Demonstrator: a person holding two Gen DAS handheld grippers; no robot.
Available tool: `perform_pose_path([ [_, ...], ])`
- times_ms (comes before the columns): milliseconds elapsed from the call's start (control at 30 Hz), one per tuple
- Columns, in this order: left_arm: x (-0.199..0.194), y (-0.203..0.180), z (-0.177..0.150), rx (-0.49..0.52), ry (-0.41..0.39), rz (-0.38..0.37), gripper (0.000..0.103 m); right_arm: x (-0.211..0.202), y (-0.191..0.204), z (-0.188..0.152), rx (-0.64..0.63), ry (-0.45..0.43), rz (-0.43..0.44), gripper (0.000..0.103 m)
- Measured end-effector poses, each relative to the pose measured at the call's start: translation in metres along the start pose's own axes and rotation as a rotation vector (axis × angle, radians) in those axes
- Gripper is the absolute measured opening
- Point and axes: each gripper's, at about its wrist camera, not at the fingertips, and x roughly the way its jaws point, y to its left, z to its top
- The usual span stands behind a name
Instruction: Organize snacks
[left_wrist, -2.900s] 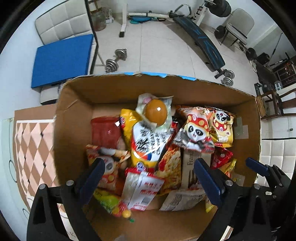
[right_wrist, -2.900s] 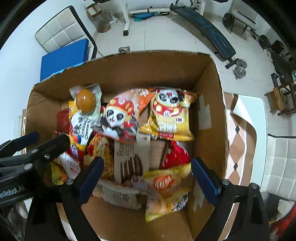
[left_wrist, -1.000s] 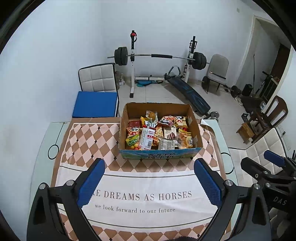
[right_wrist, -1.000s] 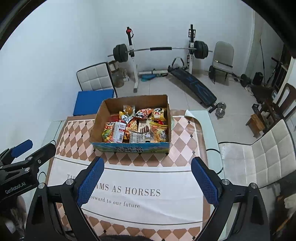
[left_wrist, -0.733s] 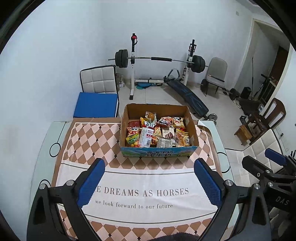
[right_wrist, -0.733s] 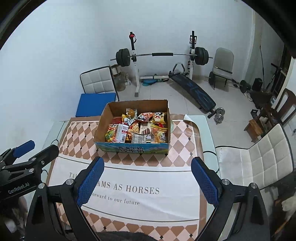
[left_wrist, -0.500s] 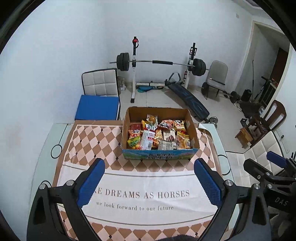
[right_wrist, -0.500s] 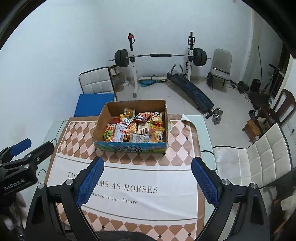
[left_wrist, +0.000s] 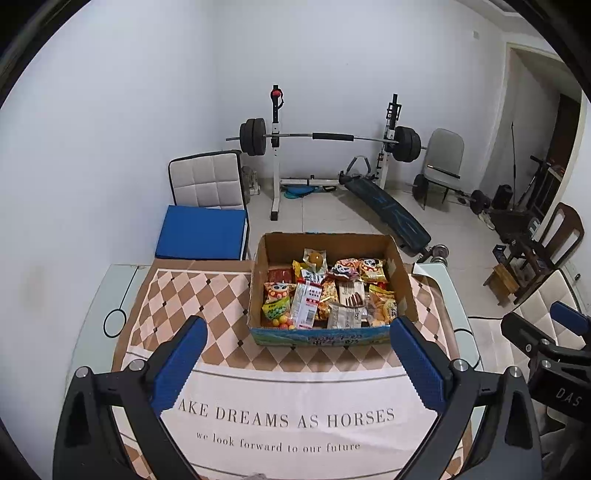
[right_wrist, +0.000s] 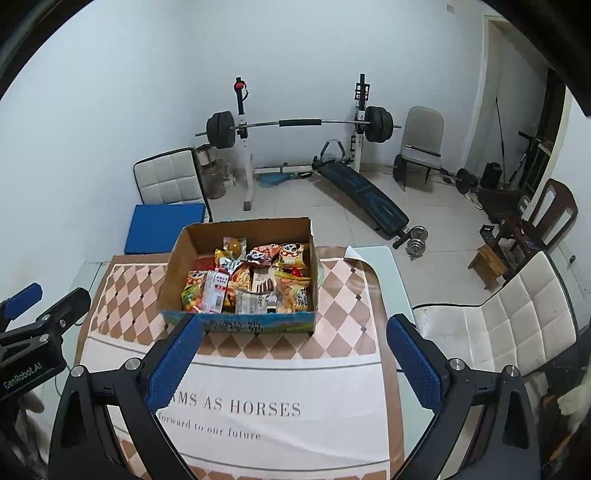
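One cardboard box (left_wrist: 326, 336) of snack packets (left_wrist: 309, 303), too many to count, sits far-centre on the counter (left_wrist: 122, 288). Left gripper (left_wrist: 299, 363) and right gripper (right_wrist: 294, 360): fingers spread wide, nothing between, both near edge.

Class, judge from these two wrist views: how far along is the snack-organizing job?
Done: the snack packets all lie inside the cardboard box, and none shows on the checked tablecloth. In hand: nothing; the left gripper and right gripper both stand open and empty, short of the box. Left: probably nothing, though packets overlap loosely, so tidier rows remain possible.
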Motion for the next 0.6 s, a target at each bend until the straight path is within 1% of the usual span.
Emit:
perform_pose_path([
  [300,0.02,-0.005,0.0,0.02,0.014,0.024,0.101,0.025,0.003,0.01,0.004,0.008,-0.013,0.102],
  [600,0.018,-0.006,0.006,0.008,0.014,0.012,0.101,0.029,0.006,0.014,0.0,0.006,-0.015,0.102],
])
